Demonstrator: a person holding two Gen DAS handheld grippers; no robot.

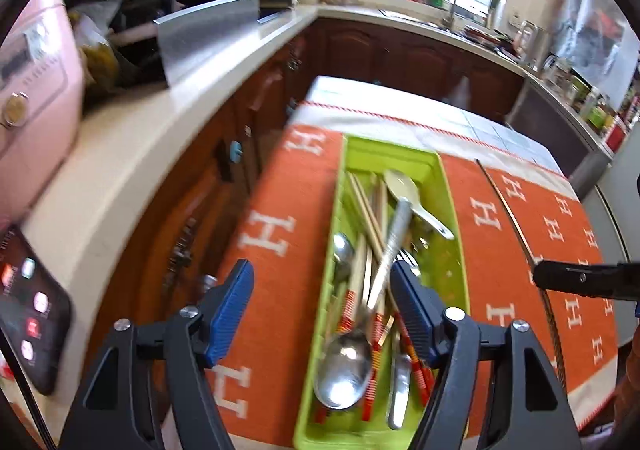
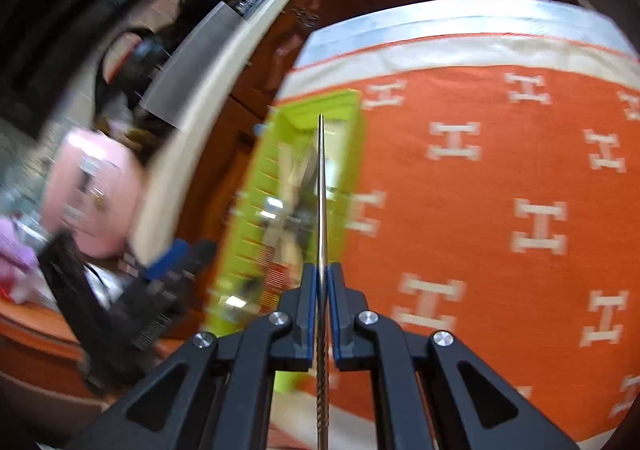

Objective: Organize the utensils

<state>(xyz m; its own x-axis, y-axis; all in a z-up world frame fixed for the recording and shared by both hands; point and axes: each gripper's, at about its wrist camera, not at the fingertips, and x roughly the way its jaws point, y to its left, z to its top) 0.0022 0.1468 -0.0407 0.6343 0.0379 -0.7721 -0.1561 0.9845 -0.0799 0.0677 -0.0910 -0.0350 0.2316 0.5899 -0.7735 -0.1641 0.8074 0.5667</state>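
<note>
Right gripper (image 2: 320, 282) is clenched on a thin metal chopstick (image 2: 321, 186), tip aimed at the green tray (image 1: 450, 186) so it can join the spoons and chopsticks there; left gripper (image 1: 322, 306) hangs released above the pile, holding nothing.

Green tray (image 2: 256, 210) contents blurred; metal skewer (image 2: 322, 390) end cut off

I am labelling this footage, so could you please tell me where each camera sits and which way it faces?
Left wrist: on the left gripper, angled down at the green tray of utensils; its open jaws frame the tray, and the right gripper enters from the right.
Right wrist: on the right gripper, looking down the metal chopstick clamped in its jaws.
Shared: tray, chopstick, orange cloth.
</note>
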